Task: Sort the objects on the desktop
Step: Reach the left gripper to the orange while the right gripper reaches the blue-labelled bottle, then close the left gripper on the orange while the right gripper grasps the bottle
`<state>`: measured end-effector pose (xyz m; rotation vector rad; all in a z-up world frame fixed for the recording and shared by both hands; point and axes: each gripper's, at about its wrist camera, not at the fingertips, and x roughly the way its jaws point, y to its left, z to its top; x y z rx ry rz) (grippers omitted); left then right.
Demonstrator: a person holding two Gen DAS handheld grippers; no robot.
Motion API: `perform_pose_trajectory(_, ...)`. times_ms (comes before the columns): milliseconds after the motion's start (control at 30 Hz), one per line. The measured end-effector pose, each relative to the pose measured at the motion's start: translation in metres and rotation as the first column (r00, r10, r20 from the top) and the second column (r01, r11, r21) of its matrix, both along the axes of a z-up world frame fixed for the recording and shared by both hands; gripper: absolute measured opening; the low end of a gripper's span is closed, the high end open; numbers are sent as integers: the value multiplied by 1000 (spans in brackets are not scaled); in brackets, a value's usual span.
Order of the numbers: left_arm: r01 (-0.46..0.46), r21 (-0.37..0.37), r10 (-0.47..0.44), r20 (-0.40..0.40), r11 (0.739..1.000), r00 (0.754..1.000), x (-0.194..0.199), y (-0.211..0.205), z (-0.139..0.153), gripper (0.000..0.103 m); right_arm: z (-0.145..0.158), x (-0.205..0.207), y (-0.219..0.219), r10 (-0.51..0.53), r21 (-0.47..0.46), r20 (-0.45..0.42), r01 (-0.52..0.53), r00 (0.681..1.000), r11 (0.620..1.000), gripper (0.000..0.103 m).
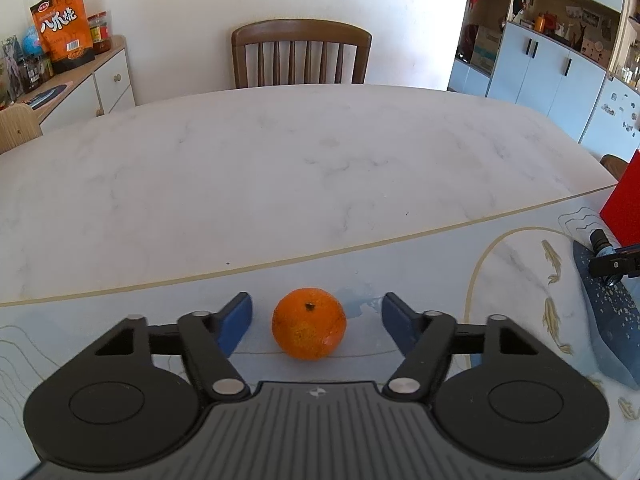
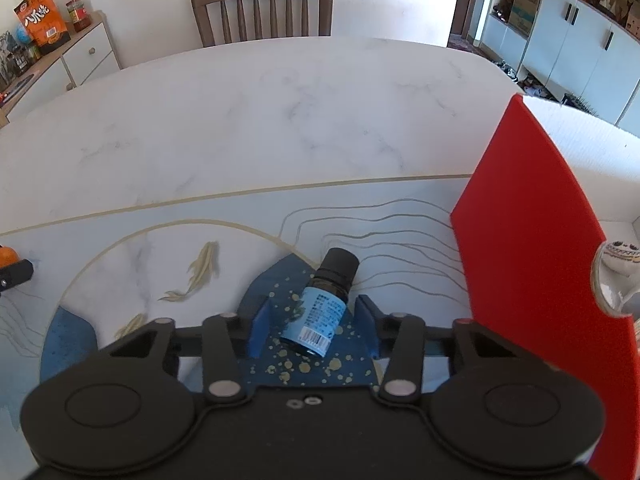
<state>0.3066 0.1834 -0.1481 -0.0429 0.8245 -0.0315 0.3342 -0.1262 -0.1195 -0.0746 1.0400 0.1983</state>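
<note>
Orange [image 1: 309, 323]: one, whole, stem end up, resting on the printed mat [image 1: 516, 264] near the mat's far edge. It sits between the two blue pads of the left gripper [image 1: 316, 322]; a gap shows on each side, so the pads do not touch it. Jaws half spread.

Small bottle [image 2: 322, 307]: dark glass, black cap, pale blue label with barcode. It lies on its side on the mat's dark blue, gold-speckled patch, cap pointing away and a little right. It lies between the blue pads of the right gripper [image 2: 316, 330]; jaws narrow, pads close to the bottle's sides, no clear contact visible.

Mat: white with gold fish, a gold ring and grey wavy lines; covers the near part of the marble table [image 1: 280, 168].

Red board [image 2: 536, 240]: upright at the mat's right side, just beside the right gripper.

Wooden chair [image 1: 301, 56]: behind the table's far edge, against the wall.

Sideboard [image 1: 92, 80]: far left, bearing an orange snack bag [image 1: 64, 20] and jars.
</note>
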Motion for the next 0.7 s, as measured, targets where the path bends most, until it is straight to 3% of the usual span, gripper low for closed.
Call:
perform_pose_trajectory(333,-14,31,14,-5,999,1000,-3,-3,3,35,1,-1,-1,-14,-8,2,14,1000,1000,31)
perform_pose_trajectory(500,-1,29,2,-23,1000,1000,-8,-7,5,35,2,-3,-3,-11,-1,-7,11,1000,1000,24)
perform_pose_trajectory(700,26,13,-25,-39,1000,999,-23,-20,6,35,2,-19,-4,27,13,-16,-26,1000,1000,23)
